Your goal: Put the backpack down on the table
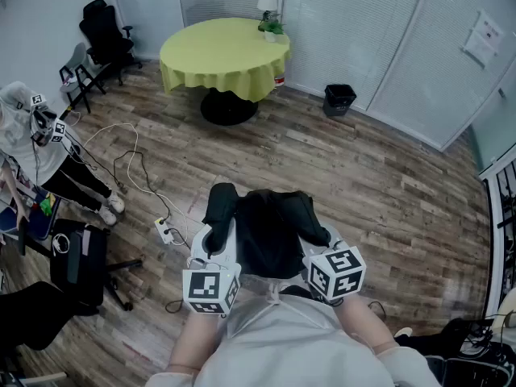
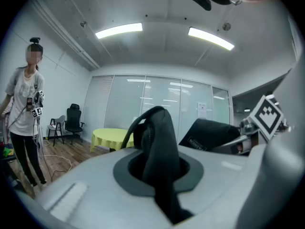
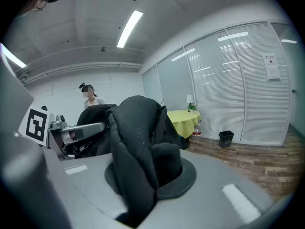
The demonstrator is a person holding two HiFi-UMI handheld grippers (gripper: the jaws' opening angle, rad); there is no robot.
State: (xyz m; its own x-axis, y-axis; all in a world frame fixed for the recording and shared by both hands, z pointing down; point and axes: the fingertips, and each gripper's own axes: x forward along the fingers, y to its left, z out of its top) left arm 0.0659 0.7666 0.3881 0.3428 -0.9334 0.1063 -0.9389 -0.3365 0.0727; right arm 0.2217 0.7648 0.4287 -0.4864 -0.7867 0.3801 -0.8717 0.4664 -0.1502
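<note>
I hold a black backpack (image 1: 270, 232) in the air in front of me, over the wooden floor. My left gripper (image 1: 216, 242) is shut on its left shoulder strap (image 2: 159, 147), which stands up between the jaws in the left gripper view. My right gripper (image 1: 321, 247) is shut on the right strap (image 3: 138, 147), whose thick padding fills the jaws in the right gripper view. The round table (image 1: 222, 55) with a yellow-green cloth stands some way ahead, at the far side of the room.
A small lamp and a plant (image 1: 270, 14) stand on the table's far edge. A person (image 1: 32, 147) stands at the left, near cables and a power strip (image 1: 165, 230). Office chairs (image 1: 105, 35), a black bin (image 1: 339, 99) and glass partitions line the room.
</note>
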